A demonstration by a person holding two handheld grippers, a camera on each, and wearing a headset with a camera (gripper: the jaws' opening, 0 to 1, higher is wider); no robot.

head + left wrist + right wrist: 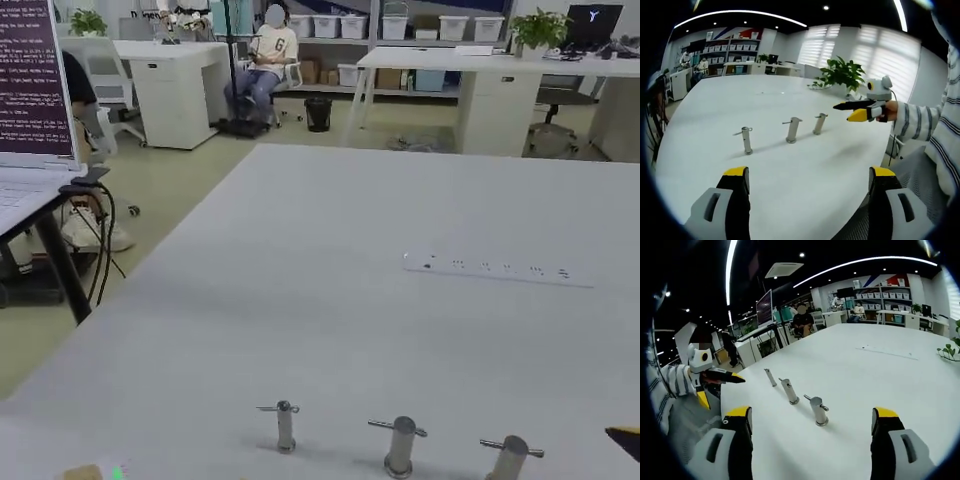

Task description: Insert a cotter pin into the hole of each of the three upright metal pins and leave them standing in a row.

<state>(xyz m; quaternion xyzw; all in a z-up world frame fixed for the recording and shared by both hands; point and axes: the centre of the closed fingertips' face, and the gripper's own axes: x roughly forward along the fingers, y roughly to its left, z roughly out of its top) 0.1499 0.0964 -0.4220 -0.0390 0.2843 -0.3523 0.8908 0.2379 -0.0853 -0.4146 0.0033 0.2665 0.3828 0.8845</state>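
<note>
Near the front edge of the smooth, matte white workbench (300, 300), three upright metal pins (399, 447) are standing in a row, apart from one another. They are cylindrical and brushed silver, each with a small flange at the foot. A thin wire cotter pin (397, 427) is crossing the top of each, sticking out on both sides. Further back a long, flat white power strip (497, 269) is lying. The left gripper (809, 175) is hovering above the tabletop, its yellow-tipped grey jaws spread wide with nothing between them. The right gripper (811, 416) is hanging likewise, jaws parted and empty. A hand (888, 111) in a striped sleeve (920, 125) is holding it out beside the row's end.
</note>
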